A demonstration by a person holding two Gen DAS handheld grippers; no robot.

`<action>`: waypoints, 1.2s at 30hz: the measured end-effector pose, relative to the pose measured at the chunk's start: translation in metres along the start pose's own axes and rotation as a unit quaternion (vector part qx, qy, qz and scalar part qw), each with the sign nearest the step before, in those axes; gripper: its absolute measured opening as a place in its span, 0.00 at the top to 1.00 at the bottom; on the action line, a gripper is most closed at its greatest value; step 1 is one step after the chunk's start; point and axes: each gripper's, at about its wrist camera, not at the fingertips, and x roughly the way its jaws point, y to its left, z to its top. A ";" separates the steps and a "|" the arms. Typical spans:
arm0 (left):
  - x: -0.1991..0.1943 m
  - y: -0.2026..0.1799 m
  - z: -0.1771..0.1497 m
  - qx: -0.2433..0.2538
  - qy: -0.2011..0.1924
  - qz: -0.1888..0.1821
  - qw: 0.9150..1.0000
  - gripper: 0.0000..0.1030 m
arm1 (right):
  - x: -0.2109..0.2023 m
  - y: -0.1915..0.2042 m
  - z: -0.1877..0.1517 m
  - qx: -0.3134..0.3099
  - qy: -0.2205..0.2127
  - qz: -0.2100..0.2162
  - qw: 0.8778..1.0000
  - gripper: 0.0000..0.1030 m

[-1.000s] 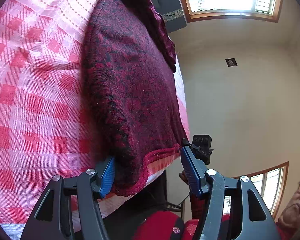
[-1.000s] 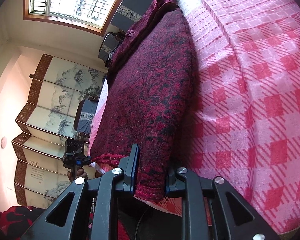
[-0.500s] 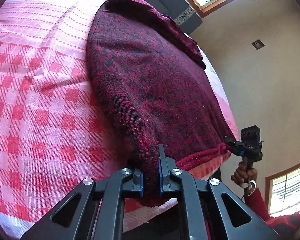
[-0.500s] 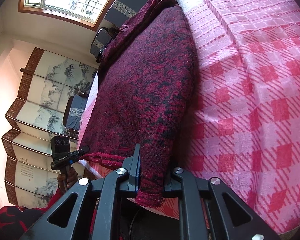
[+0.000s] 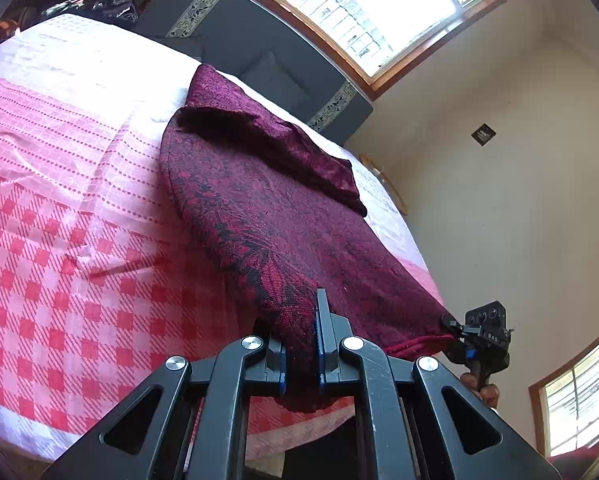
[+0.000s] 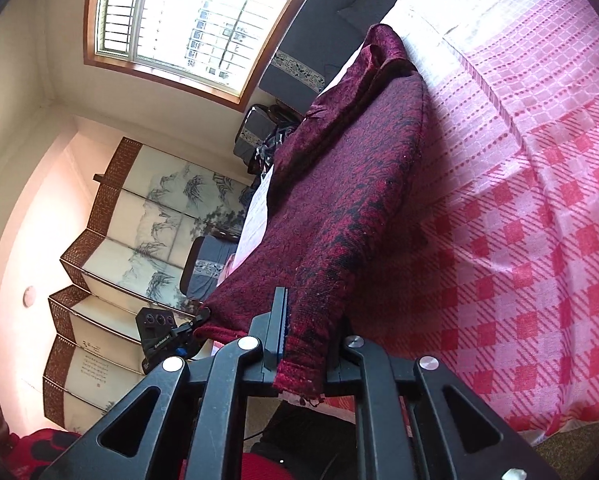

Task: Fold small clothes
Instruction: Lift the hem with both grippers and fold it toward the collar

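On the pink checked bedspread, the soft, limp maroon knitted garment is pinched at its near hem corners by the left gripper and right gripper, where it is best held.

Garment on the bedcover, near corners in hand-held grippers, headboard behind.

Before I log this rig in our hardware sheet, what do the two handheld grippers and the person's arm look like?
The left gripper and the right gripper share a black angular frame with triangular cut-outs, silver round bolts and flat fingers edged with blue pads. Seen from afar, the right one carries a black camera block with round lenses and white lettering too small to read. The hand gripping it is bare; clothing nearby looks red.
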 end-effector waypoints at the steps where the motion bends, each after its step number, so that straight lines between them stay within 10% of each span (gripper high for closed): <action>1: -0.001 0.000 -0.001 0.003 0.001 0.001 1.000 0.90 | -0.001 0.002 -0.002 0.000 -0.003 0.004 1.000 0.88; 21: -0.046 -0.006 0.000 0.029 -0.025 -0.046 0.998 0.90 | -0.039 0.045 -0.030 0.000 -0.040 0.027 0.999 0.89; 36: 0.009 -0.038 0.164 0.072 -0.094 -0.038 0.992 0.90 | -0.019 0.082 0.139 -0.082 -0.069 0.006 0.994 0.89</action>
